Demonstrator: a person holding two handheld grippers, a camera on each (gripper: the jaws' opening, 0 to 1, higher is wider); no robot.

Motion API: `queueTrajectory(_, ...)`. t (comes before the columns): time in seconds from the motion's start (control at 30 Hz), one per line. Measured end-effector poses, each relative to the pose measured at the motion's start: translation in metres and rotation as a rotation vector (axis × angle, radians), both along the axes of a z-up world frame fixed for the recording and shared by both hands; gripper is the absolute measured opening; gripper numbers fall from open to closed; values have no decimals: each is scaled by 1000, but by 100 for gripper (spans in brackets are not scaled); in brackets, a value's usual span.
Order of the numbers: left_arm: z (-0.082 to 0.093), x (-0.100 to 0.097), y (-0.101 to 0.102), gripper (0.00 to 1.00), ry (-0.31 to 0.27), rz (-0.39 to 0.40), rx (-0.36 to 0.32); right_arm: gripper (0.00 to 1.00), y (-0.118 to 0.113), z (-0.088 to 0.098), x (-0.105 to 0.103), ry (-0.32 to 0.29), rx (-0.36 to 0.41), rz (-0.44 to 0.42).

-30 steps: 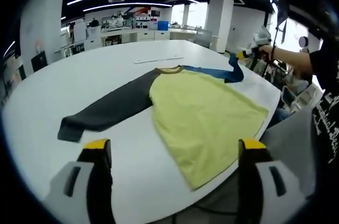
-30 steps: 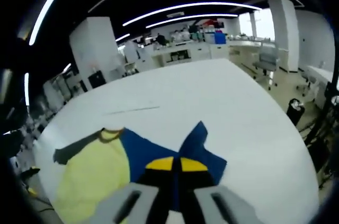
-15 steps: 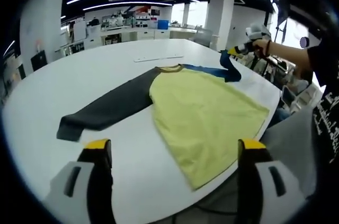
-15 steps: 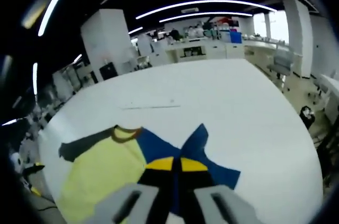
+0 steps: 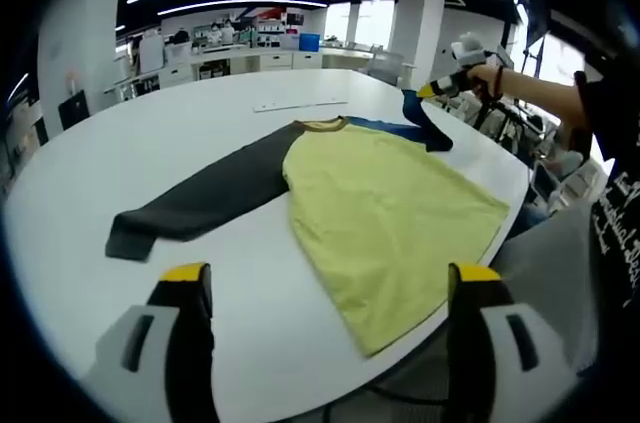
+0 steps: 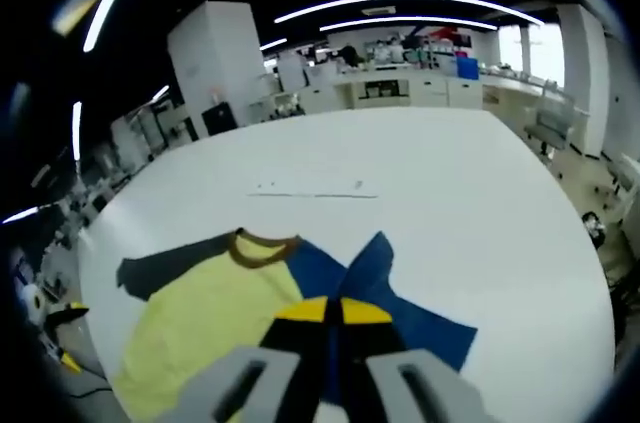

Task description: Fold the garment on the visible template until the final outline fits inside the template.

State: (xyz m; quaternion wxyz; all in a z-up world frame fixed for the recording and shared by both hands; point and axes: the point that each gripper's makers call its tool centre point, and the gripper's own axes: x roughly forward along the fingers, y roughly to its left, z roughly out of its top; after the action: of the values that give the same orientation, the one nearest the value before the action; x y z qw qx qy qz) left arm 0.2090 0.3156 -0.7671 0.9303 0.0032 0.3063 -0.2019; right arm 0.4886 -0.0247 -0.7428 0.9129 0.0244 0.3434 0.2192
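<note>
A shirt with a yellow body (image 5: 385, 218), a dark grey sleeve (image 5: 205, 201) and a blue sleeve (image 5: 418, 125) lies spread on the white table (image 5: 150, 133). My left gripper (image 5: 325, 288) stands open above the table's near edge, short of the yellow hem. My right gripper (image 6: 333, 311) is shut on the blue sleeve (image 6: 385, 293), holding its end lifted off the table. In the left gripper view that right gripper (image 5: 440, 88) is seen at the far right, raised over the shirt's blue shoulder. The brown collar (image 6: 262, 248) faces the middle of the table.
A thin pale line (image 6: 312, 194) runs across the table beyond the collar. A person's arm (image 5: 550, 103) reaches in from the right. Desks and pillars fill the room behind. The table edge (image 5: 480, 253) curves close to the yellow hem.
My right gripper has carried the blue sleeve end up and inward toward the collar. The left gripper has stayed put.
</note>
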Motion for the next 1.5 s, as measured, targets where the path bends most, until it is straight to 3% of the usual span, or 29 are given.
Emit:
queueTrajectory(0.5, 1, 2, -2, 95, -3, -13, -4, 0, 57, 0, 3, 12, 56, 39)
queueTrajectory(0.7, 0, 0, -5, 95, -6, -24, -8, 0, 79, 4, 7, -3, 31, 78)
queueTrajectory(0.9, 0, 2, 1, 94, -4, -3, -7, 0, 107, 13, -10, -20, 19, 125)
queueTrajectory(0.97, 1, 3, 2, 94, -9, 0, -11, 0, 114, 12, -4, -24, 11, 144)
queueTrajectory(1.2, -1, 0, 3, 94, -5, 2, -12, 0, 141, 15, -12, -35, 4, 208)
queueTrajectory(1.5, -2, 0, 6, 94, -3, 11, -9, 0, 175, 31, -22, -67, 39, 281)
